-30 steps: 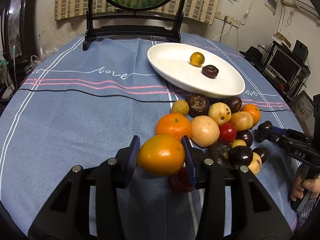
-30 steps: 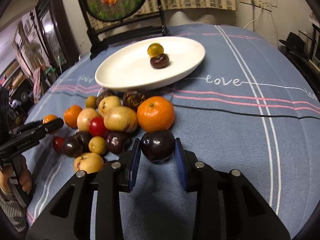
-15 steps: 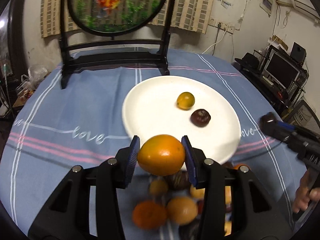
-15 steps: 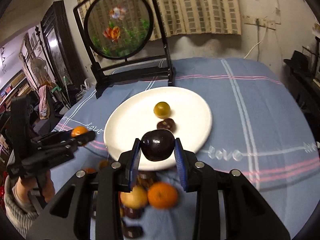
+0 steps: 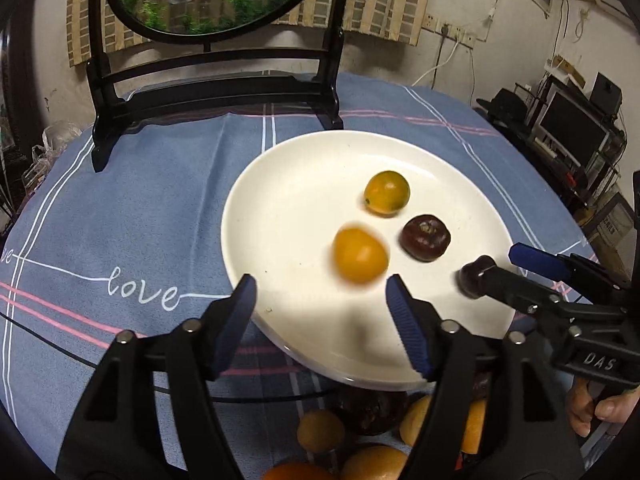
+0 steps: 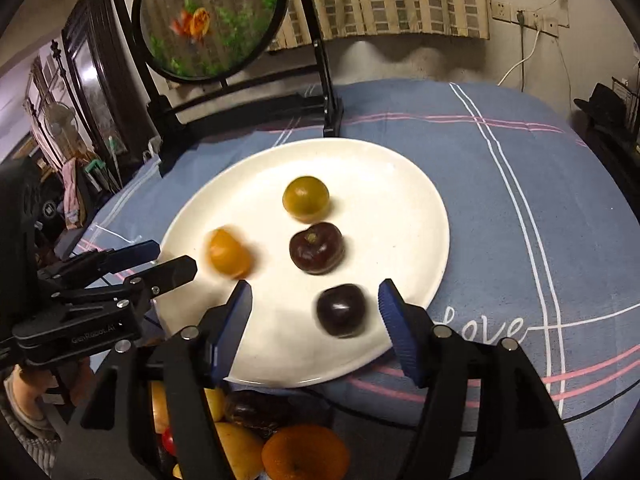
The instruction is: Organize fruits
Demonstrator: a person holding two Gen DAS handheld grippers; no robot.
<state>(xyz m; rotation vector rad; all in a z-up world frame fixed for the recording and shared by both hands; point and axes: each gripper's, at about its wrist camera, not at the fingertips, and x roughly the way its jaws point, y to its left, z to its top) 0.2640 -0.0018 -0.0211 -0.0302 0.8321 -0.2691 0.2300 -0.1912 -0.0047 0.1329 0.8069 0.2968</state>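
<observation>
Both the left gripper (image 5: 320, 304) and right gripper (image 6: 314, 312) are opening, gripping nothing, a blurred orange (image 5: 360, 255) and plum (image 6: 341, 311) loose above the plate's (image 5: 280, 184) near edge, the pile (image 6: 280, 440) half hidden.

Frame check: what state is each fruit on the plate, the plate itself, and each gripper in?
Left gripper: opening, empty.
Right gripper: opening, empty.
Orange: released, blurred, over plate.
Dark plum: released, blurred, over plate.
Plate: holds two other fruits at rest.
</observation>
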